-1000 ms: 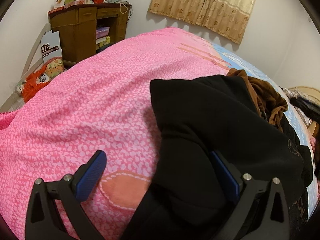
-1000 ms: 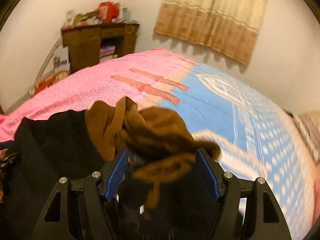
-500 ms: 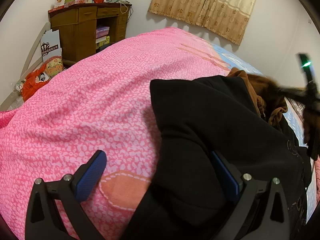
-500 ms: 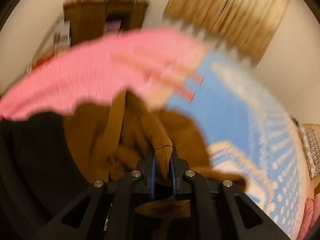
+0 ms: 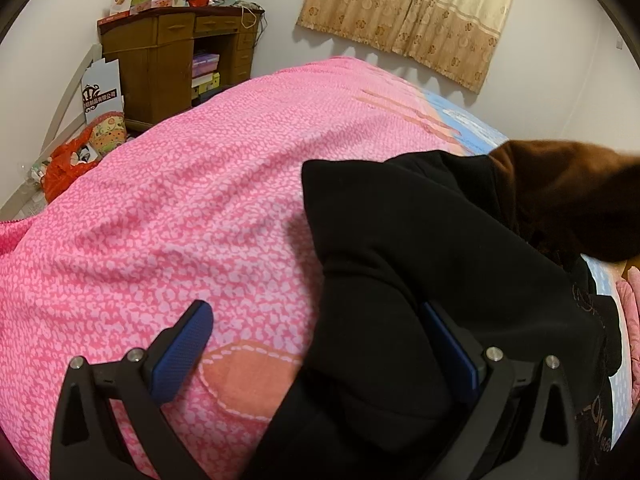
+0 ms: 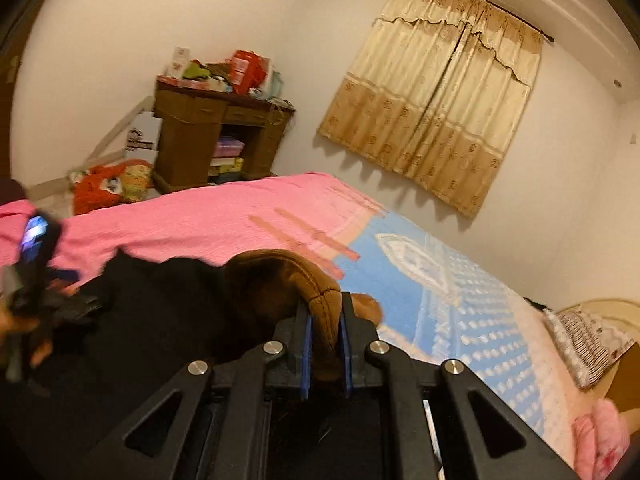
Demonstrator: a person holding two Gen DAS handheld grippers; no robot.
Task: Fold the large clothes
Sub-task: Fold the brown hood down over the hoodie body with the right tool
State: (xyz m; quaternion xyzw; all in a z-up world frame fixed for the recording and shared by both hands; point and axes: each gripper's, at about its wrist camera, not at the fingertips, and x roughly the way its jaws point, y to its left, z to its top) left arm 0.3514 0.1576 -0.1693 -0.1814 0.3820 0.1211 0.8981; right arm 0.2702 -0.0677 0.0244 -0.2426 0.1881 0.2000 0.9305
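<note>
A black garment (image 5: 400, 248) lies on the pink side of the bed (image 5: 200, 200). My left gripper (image 5: 316, 344) is open and rests low over it, with a fold of the black cloth between the blue pads. A brown garment (image 6: 280, 280) lies on the black one (image 6: 160, 320). My right gripper (image 6: 325, 320) is shut on a fold of the brown garment and holds it lifted. The brown garment shows raised at the right of the left wrist view (image 5: 568, 192). The left gripper shows blurred at the left edge of the right wrist view (image 6: 36, 264).
A wooden desk (image 5: 180, 56) piled with boxes stands by the far wall, with bags on the floor (image 5: 80, 148) beside it. A beige curtain (image 6: 436, 112) hangs on the wall. The bedspread turns blue (image 6: 440, 280) to the right, with pillows (image 6: 588, 336) at the head.
My right gripper has shut on the brown garment and lifted it up off the black one. My left gripper has stayed open in place.
</note>
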